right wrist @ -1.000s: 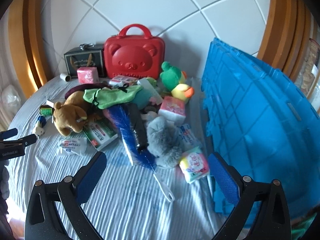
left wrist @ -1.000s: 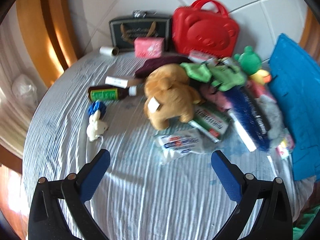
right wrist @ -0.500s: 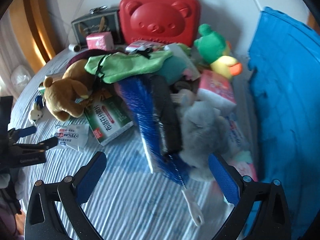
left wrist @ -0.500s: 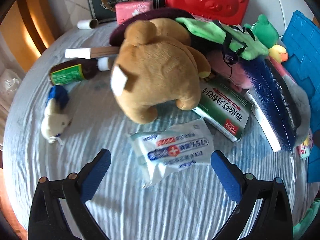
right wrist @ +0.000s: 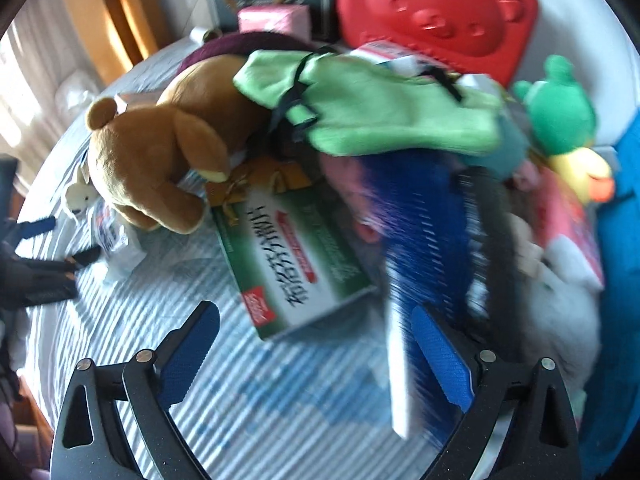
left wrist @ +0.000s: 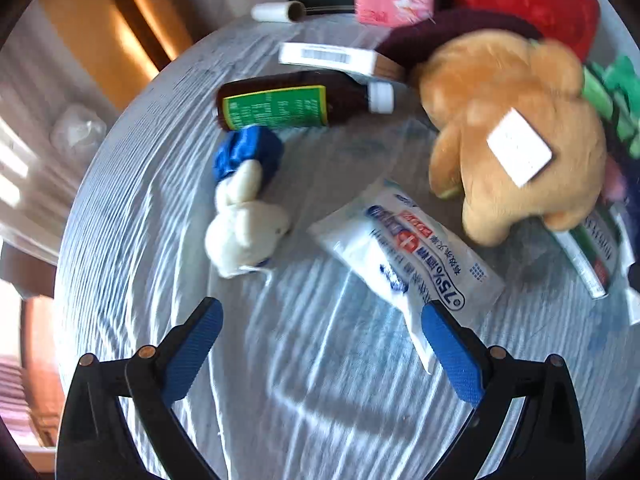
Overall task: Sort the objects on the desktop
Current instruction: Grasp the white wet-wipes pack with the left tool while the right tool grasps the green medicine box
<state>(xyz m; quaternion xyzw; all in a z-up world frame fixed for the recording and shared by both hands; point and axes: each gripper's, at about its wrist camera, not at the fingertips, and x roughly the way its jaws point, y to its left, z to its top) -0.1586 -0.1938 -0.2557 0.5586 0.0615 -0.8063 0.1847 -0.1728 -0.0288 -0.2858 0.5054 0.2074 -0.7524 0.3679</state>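
wipes pack (left wrist: 404, 256) lies flat on the striped cloth of the desk (left wrist: 320, 380), lower centre of the left view, just beyond the left gripper (left wrist: 320, 344); fingers spread, nothing between them. green box (right wrist: 288, 256) sits centre of the right view, ahead of the right gripper (right wrist: 316, 344); its fingers have just been closing a little but stand wide, empty. best move, likely: centre each thing between the fingers before squeezing, take the soft pack by its edge. further up: small white plush (left wrist: 244, 228), brown bottle (left wrist: 292, 104), brown bear (left wrist: 516, 128), blue brush (right wrist: 420, 240). far: red case (right wrist: 436, 12), wood trim upper left.
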